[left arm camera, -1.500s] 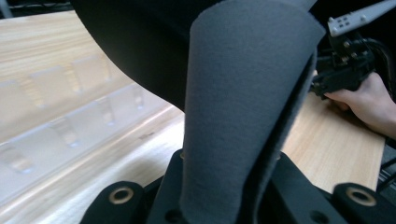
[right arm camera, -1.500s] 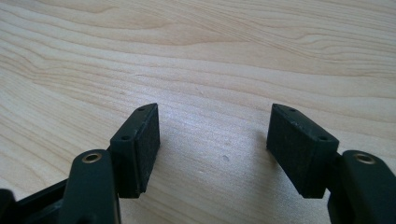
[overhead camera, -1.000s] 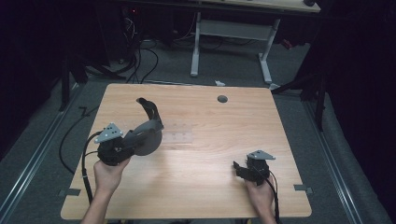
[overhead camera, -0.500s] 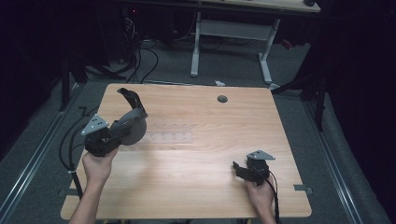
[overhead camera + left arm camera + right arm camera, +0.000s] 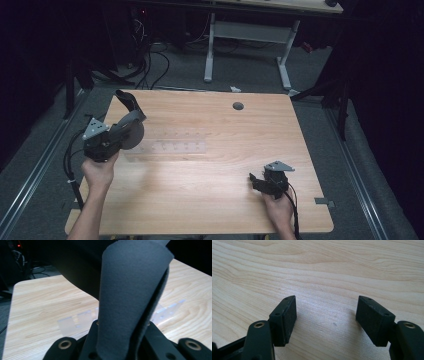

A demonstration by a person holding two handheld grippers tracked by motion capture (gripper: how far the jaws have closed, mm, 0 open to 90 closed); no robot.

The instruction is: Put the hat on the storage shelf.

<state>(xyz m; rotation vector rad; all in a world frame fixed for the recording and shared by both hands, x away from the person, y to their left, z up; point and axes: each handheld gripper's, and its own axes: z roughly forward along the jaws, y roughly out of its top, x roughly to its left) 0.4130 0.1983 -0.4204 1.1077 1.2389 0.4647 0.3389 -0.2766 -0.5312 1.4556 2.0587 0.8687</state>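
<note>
The right gripper (image 5: 256, 181) has its jaws spread wide with bare wood between them, as the right gripper view (image 5: 325, 322) shows; it sits low over the near right part of the wooden table (image 5: 210, 210), held by the right hand (image 5: 278, 210). The left gripper's (image 5: 131, 119) jaws are pressed onto a grey felt piece (image 5: 130, 297), which rises between them in the left gripper view. In the high view the felt (image 5: 127, 102) stands up dark over the table's far left corner, with the left hand (image 5: 99, 170) behind it. A clear plastic strip (image 5: 172, 147) lies flat on the table just right of that gripper. Farther off, a round hole (image 5: 238, 106) sits near the table's far edge. Beyond the table stands a white desk frame (image 5: 247, 45).
</note>
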